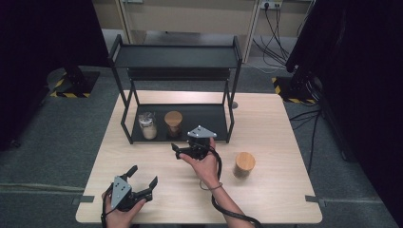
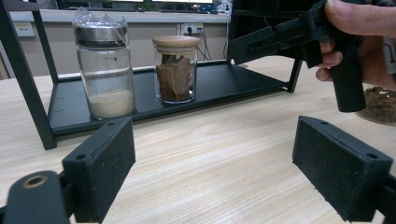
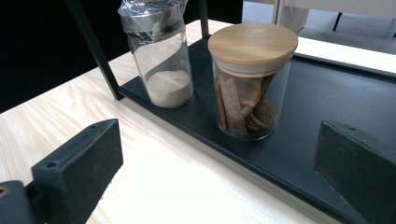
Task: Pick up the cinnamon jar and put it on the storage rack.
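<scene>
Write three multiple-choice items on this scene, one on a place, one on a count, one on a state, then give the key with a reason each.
1. Where does the jar with the bark-like pieces stand?
A. On the top shelf of the rack
B. On the bottom shelf of the black rack, beside the jar of pale powder
C. On the floor

2. How many wooden-lidded jars are in the high view?
A. One
B. Four
C. Two

3. How is the right tool?
A. Open, holding nothing
B. Shut on a jar
C. Lying loose on the table

Key: B, as the right gripper view shows both jars side by side on the low shelf. C, one on the shelf and another jar on the table. A, its jaws stand apart with nothing between them.
</scene>
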The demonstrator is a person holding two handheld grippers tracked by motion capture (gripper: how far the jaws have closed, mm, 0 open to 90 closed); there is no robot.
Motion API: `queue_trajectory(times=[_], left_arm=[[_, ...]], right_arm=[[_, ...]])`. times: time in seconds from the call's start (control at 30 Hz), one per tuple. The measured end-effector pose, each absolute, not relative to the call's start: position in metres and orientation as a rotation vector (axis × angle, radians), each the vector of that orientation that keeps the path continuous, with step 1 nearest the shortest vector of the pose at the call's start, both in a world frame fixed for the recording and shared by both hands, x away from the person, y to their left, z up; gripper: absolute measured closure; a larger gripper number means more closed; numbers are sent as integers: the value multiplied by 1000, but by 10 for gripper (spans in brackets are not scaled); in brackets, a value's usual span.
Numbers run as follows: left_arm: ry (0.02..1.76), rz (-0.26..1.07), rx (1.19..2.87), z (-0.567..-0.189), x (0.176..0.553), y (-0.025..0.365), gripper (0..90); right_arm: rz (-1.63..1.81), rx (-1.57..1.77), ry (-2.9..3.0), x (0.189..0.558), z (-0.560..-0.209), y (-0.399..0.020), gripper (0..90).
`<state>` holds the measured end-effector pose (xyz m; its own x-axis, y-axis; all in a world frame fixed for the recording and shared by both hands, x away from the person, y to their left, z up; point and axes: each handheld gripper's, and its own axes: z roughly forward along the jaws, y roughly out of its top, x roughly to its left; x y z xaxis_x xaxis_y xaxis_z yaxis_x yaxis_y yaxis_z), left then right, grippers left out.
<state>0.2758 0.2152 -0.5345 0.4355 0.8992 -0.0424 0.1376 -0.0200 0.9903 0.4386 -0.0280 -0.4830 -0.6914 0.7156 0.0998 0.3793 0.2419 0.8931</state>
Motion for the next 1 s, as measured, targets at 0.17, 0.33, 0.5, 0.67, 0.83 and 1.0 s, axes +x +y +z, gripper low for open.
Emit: queue_trajectory(times=[0.17,0.33,0.5,0.67,0.83,1.0], left_arm=[[967,791,1481,-535,276,215,127],[967,791,1481,-535,276,215,127],[968,791,1481,-535,276,215,127],[969,792,1481,-535,276,215,127],[968,793,1480,-535,276,215,127],[967,792,1481,-535,276,215,127]], right_arm=[[1436,1008,2201,434,-483,-30,17],[1432,1007,2211,430,-486,-32,17],[1429,1003,2217,426,-487,-34,18],[1433,1002,2221,422,-488,-36,18],[1432,998,2227,418,-489,-38,18],[1424,995,2238,414,-492,-41,17]])
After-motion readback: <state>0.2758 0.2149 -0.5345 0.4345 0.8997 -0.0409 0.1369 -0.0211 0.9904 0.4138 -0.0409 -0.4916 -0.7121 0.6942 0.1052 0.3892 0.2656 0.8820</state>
